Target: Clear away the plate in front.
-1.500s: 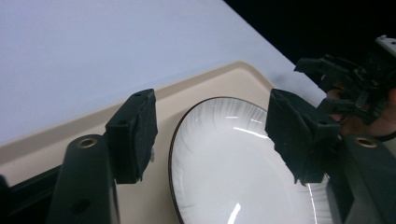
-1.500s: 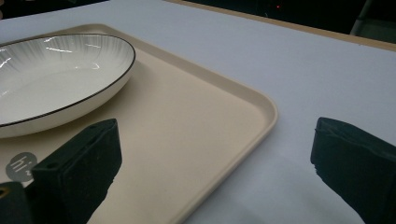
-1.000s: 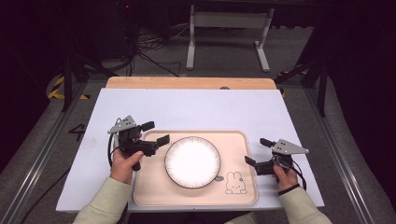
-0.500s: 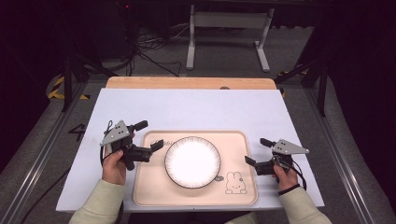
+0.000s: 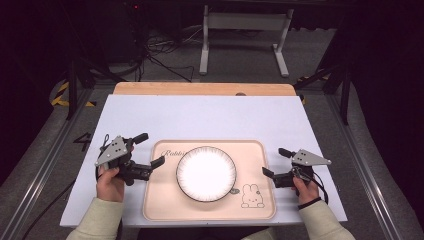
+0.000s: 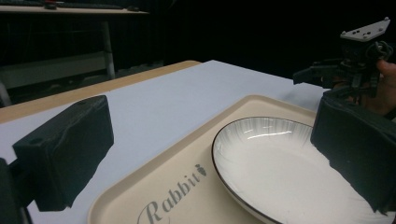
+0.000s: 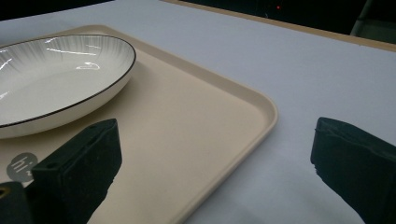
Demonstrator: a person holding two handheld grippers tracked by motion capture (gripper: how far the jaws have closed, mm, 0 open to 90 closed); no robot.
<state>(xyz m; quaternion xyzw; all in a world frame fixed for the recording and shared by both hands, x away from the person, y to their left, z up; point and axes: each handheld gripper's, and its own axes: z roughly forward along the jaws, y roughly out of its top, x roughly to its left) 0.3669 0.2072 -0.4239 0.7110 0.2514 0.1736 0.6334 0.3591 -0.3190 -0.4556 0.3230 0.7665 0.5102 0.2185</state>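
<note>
A white plate (image 5: 206, 173) with a thin dark rim sits in the middle of a beige tray (image 5: 165, 200) printed with a rabbit. My left gripper (image 5: 151, 148) is open at the tray's left edge, its near jaw tip just over the rim. In the left gripper view the open left gripper (image 6: 212, 128) frames the plate (image 6: 280, 163) and the tray (image 6: 177, 186). My right gripper (image 5: 273, 161) is open just off the tray's right edge. The right gripper view has its jaws (image 7: 217, 163) straddling the tray's corner (image 7: 233, 121), with the plate (image 7: 51, 79) at upper left.
The tray lies on a white table cover (image 5: 210, 117) with a wooden strip (image 5: 200, 89) along the far edge. A metal stand (image 5: 240, 40) and cables are on the floor beyond. The other hand's gripper (image 6: 355, 60) is far right in the left gripper view.
My left gripper has drawn back to the left and slightly toward the person, off the tray toward its left edge. The right gripper, plate and tray have not moved.
</note>
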